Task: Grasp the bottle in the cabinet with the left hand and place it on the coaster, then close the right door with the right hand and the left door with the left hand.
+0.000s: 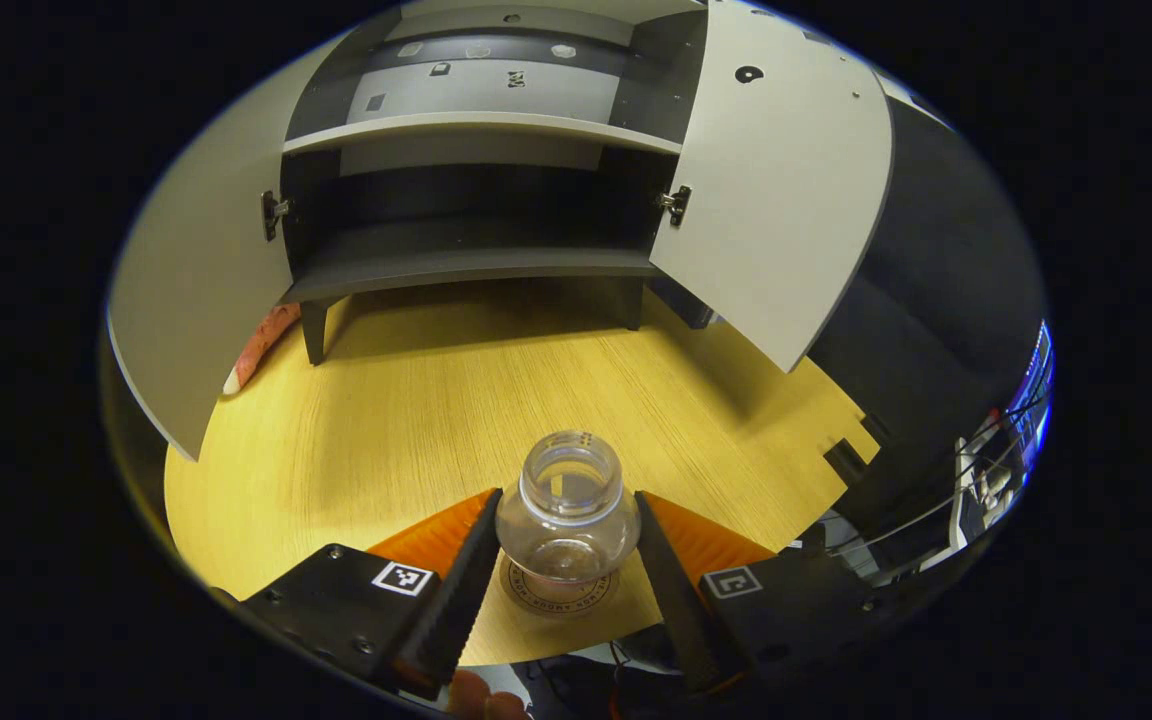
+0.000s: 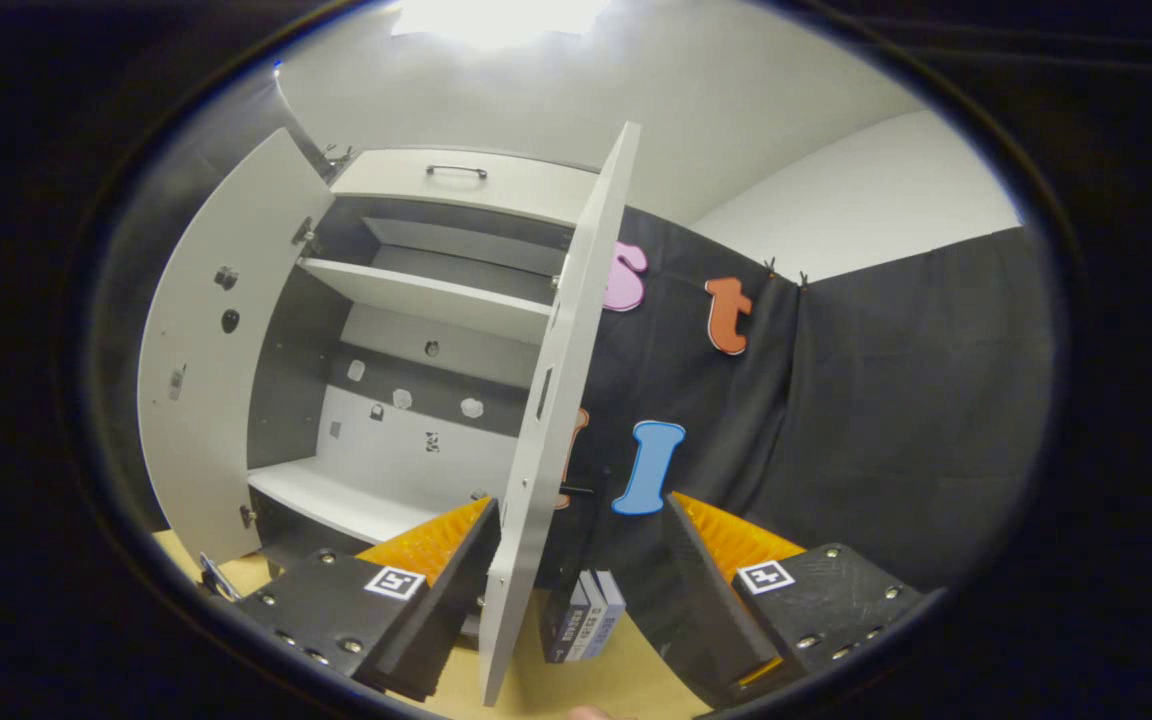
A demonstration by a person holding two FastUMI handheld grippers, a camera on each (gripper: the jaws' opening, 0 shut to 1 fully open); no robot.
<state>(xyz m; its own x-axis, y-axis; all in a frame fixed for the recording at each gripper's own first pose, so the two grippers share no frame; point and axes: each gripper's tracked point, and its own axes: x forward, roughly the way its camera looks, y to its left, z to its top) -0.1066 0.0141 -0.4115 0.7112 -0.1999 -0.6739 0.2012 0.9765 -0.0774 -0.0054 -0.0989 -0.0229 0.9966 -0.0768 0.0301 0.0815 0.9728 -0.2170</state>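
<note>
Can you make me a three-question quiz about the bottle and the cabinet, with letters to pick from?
1. Where is the clear, capless plastic bottle?
A. on the cabinet's upper shelf
B. on the round coaster on the table
C. lying on the floor

2. What colour are the outer faces of the cabinet's two doors?
A. light grey
B. red
C. green

3. How do the doors stand?
A. both shut
B. one open, one shut
C. both open

Answers:
1 B: the left gripper view shows the bottle upright on the round printed coaster, on the yellow wooden table, between the fingers of the left gripper.
2 A: the left door and the right door are both light grey.
3 C: both swing outward from the dark grey cabinet; the right gripper straddles the right door's edge, jaws apart.
</note>
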